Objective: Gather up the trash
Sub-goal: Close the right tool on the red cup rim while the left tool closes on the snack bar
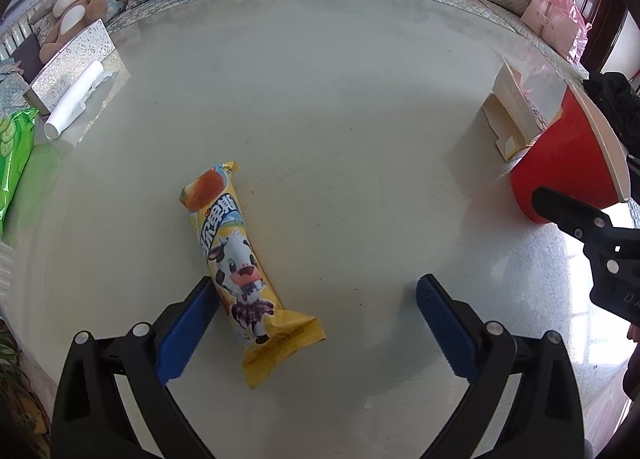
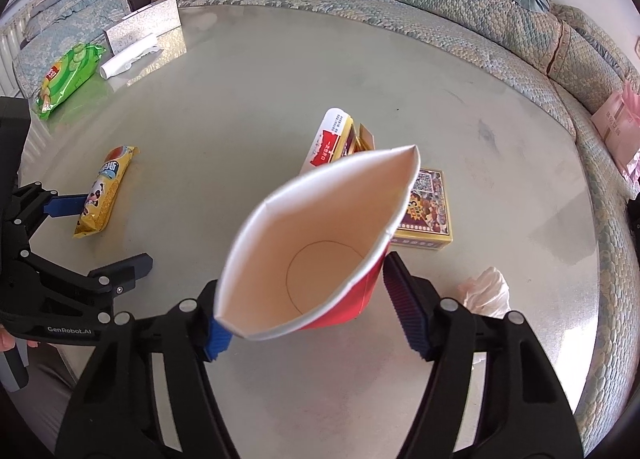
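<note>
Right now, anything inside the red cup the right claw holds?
Nothing visible: the red paper cup, squeezed flat-mouthed in the right claw, shows bare white walls and base. The near inner wall under the rim is hidden.

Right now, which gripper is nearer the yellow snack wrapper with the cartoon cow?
Left. The left gripper is open around the yellow snack wrapper, one pad beside it. The right gripper is off to the side, squeezing a red paper cup.

Black grippers (image 1: 314, 323), blue ribbed fingers (image 1: 182, 333) (silver screws), "GenRobot.AI" marking.

Red cup (image 2: 344, 299), yellow cartoon-cow wrapper (image 1: 240, 271), blue-padded tool (image 1: 316, 323).
</note>
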